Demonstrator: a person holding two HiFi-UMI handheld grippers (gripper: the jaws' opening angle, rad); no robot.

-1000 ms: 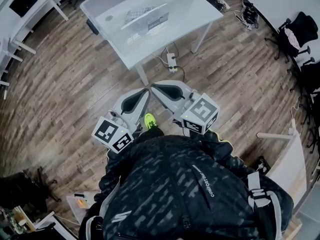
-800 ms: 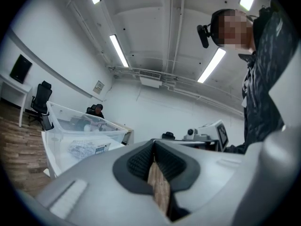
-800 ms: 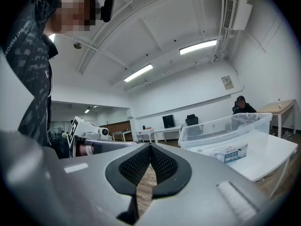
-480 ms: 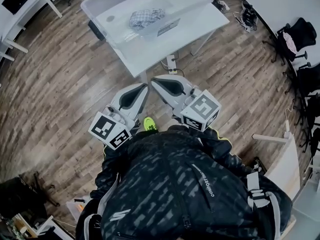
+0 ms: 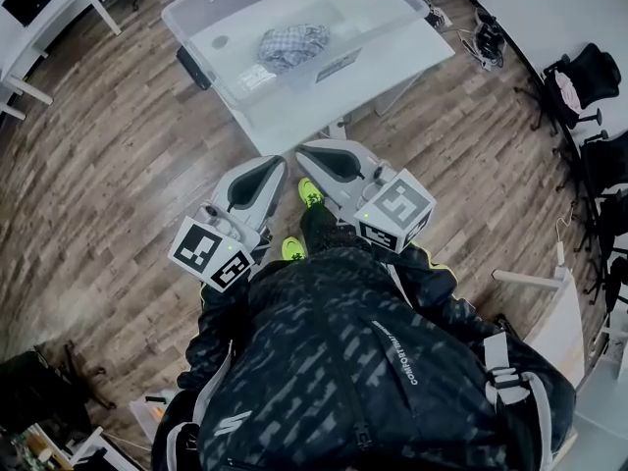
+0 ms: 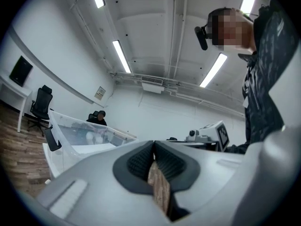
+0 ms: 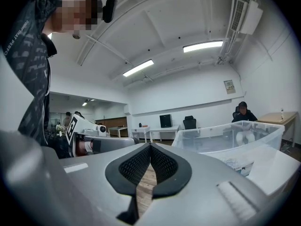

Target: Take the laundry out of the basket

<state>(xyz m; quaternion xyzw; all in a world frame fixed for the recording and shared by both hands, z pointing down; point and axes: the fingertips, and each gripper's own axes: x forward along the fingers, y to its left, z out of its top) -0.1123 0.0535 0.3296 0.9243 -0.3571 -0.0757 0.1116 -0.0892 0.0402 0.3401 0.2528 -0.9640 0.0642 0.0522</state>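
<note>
Seeing laundry (image 5: 291,45), one checked bundle, lying crumpled near the middle of the basket (image 5: 191,47), with nothing touching it. Reading the basket as a clear, open-topped plastic bin sitting on the table (image 5: 314,106), so expecting an easy reach from above. Holding left gripper (image 5: 278,165) and right gripper (image 5: 304,153) low in front of the body, side by side, tips aimed at the near table edge and well short of the basket. Showing both claws pressed together with nothing between the pads, only a sliver of floor (image 5: 108,175) through the slit behind each tip. Probably carrying them closed simply because nothing is within reach from here. Judging the task as not yet started: needing to close in, clear the rim, spread one claw, then pinch the cloth. Expecting soft fabric to bunch and drape, so favouring a pinch on a raised fold over a flat edge. Noting neon shoes (image 5: 310,192) just below the grippers, one ahead of the other. Standing on wood planks, facing a white table on thin legs. Spotting white desks (image 5: 39,3) at upper left, chairs (image 5: 587,67) with clothes draped over them at right, cables (image 5: 483,29) by the wall at top right. Picking up in the gripper views white walls, strip lights (image 7: 202,46), a monitor (image 7: 165,120) on a far desk, and a person (image 7: 242,111) seated beyond the basket.
</note>
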